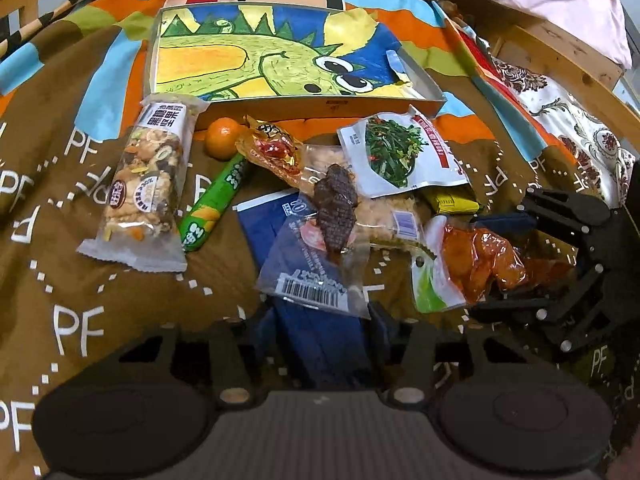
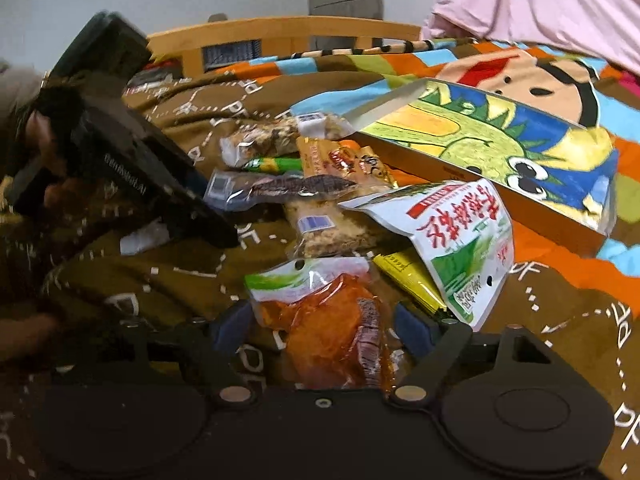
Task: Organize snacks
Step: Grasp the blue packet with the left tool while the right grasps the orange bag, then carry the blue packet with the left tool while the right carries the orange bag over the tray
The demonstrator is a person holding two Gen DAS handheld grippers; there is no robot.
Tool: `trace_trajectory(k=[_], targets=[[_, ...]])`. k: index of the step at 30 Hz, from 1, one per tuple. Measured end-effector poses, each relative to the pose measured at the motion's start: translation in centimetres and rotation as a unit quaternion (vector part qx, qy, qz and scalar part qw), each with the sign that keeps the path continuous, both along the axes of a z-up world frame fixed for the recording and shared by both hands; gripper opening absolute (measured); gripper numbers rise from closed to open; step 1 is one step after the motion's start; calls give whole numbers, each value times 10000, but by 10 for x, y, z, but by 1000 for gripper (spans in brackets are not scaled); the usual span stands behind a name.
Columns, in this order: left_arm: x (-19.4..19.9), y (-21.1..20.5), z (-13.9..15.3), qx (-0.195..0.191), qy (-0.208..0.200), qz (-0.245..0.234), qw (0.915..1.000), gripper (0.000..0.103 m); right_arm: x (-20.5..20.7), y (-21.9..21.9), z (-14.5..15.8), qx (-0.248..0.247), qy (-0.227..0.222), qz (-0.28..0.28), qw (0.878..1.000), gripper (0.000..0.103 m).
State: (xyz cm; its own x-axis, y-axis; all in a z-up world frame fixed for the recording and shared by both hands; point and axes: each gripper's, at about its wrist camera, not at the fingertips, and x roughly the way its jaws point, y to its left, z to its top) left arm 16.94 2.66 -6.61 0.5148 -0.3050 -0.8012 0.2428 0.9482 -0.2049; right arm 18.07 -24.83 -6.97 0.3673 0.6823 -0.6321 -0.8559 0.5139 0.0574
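Two packets are in my grippers at once, so I judge this the pick-up step, with nothing yet in the shallow cardboard box lined with a green dinosaur drawing (image 1: 280,56). My left gripper (image 1: 320,312) has its blue pads on either side of the clear plastic pouch of dark dried meat with a barcode label (image 1: 320,248) — whether they press it I cannot tell. My right gripper (image 2: 324,328) stands wide around the glossy orange vacuum-packed snack with a green-and-white header (image 2: 320,320); the film looks slippery and crinkled, and I cannot tell if the pads bite.

Next, I think, each wants a firm squeeze, then a lift over the box's near wall. Beside them on the brown printed quilt (image 1: 80,300) lie the lumpy clear nut bar (image 1: 144,184), the round orange tangerine (image 1: 224,138) and the flat white pouch picturing green vegetables (image 1: 400,152) — soft bags that will sag when raised.
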Motion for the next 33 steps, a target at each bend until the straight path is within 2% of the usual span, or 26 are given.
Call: trace_trajectory(k=[2,7,20,27,33], targets=[[0,-1,0,36,-12,43,10000,50,-3,2,-1,-53,-77,26,10000,72],[-8,-6,7,40,-26,289,9996,45,-6,3,1,-48,-132,-90,9999,67],[-57,-2,19,-912,69,862,9921,43,-36,4,20,-209,-524,-219,9982,63],[-78,-6,31,-1127,-257,952,9887,43,-57,1,47,-7,-860,-382,9956,63],[-82,-8,58,-1178,-869,953,9846,43,-62,-4,73,328,-1256,-682,9892,63]])
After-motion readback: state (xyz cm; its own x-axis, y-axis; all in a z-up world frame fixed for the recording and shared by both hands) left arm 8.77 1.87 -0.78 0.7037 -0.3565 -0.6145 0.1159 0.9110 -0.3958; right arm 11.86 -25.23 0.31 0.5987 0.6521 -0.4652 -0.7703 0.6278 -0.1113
